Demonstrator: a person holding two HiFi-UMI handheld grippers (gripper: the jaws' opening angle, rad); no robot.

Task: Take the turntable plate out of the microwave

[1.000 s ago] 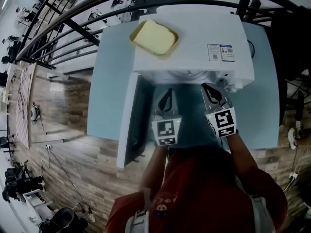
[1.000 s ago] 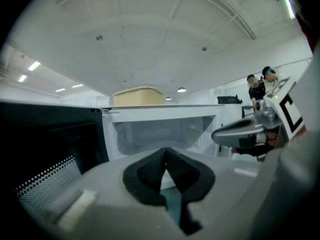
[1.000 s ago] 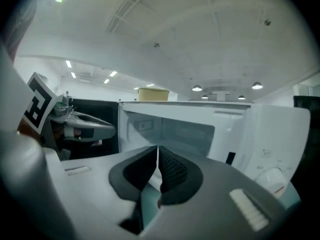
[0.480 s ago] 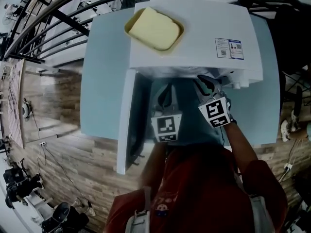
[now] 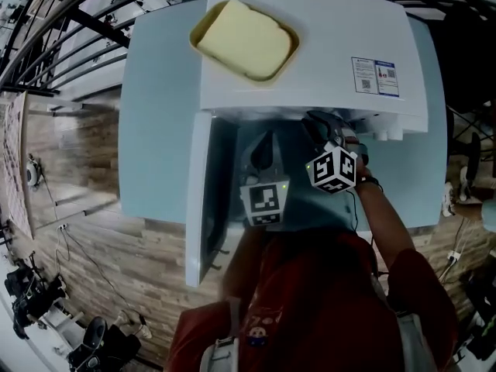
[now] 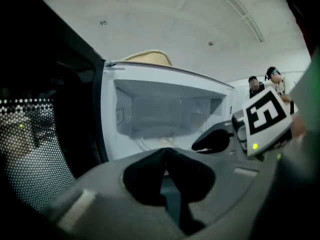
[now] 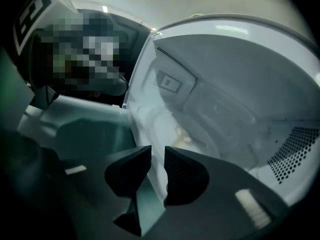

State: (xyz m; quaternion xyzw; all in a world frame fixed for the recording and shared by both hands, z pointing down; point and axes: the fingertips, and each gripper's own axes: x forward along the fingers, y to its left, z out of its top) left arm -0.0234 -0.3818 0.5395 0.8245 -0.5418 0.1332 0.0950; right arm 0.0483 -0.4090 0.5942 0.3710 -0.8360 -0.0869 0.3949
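Turntable plate (image 7: 182,131) lies inside open microwave (image 5: 310,60); faint, outline unclear. Left gripper (image 6: 166,151) jaws together, empty. Right gripper (image 7: 158,153) jaws narrowly apart, just opening, empty.

I see the white box-shaped microwave (image 5: 310,60) sitting on the pale blue table (image 5: 155,115), with its door (image 5: 203,200) swung open to the left. The yellow rectangular dish (image 5: 244,39) lies on top of it, left of centre. The round glass turntable plate (image 7: 190,129) lies inside, on the cavity floor.
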